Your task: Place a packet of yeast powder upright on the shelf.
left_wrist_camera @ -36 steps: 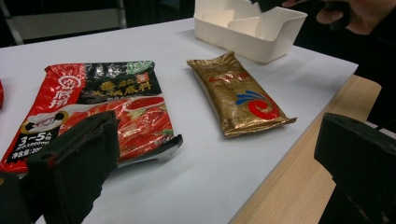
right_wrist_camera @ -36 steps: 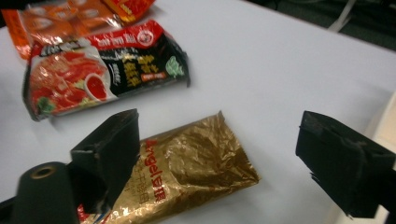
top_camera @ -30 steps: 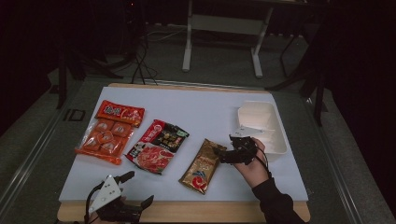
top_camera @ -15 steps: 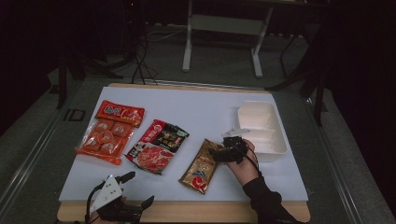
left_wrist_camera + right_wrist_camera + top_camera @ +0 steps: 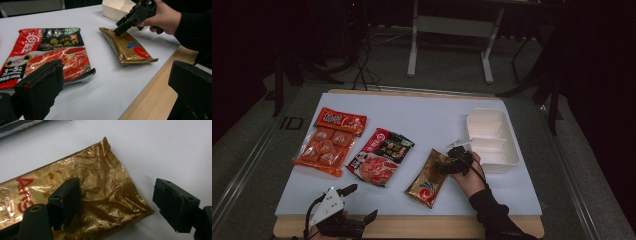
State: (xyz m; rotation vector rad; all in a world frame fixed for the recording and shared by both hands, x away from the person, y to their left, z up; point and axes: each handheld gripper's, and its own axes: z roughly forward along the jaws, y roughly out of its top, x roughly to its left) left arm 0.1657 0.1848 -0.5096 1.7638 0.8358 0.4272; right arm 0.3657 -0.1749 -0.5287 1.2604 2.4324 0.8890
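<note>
A: Start nearest the person. What is the left gripper (image 5: 343, 216) doing?

B: It sits low at the near edge of the surface (image 5: 432, 120), jaws spread wide, nothing between them. Its own view looks across the red and black packet (image 5: 47, 57) towards the other hand.

A: And the right gripper (image 5: 120, 205)?

B: Held in the right hand (image 5: 469, 175), forearm coming in from the near edge, wrist tipped so the jaws point down at the far end of the gold packet (image 5: 430, 171). The jaws are apart: one hangs over the foil, the other beyond the packet's corner over bare surface. They pinch nothing yet.

A: How will that packet handle?

B: I judge it light and soft. The foil is crinkled and glossy, so probably slippery, and it will buckle rather than stay stiff. The flat crimped seal at the far end looks the surest place to take hold.

A: Where does it lie?

B: Flat, right of centre, near the white tray (image 5: 492, 137). Farther left lie an orange bag (image 5: 322, 151) and, touching its far end, a red packet (image 5: 340, 120).
</note>
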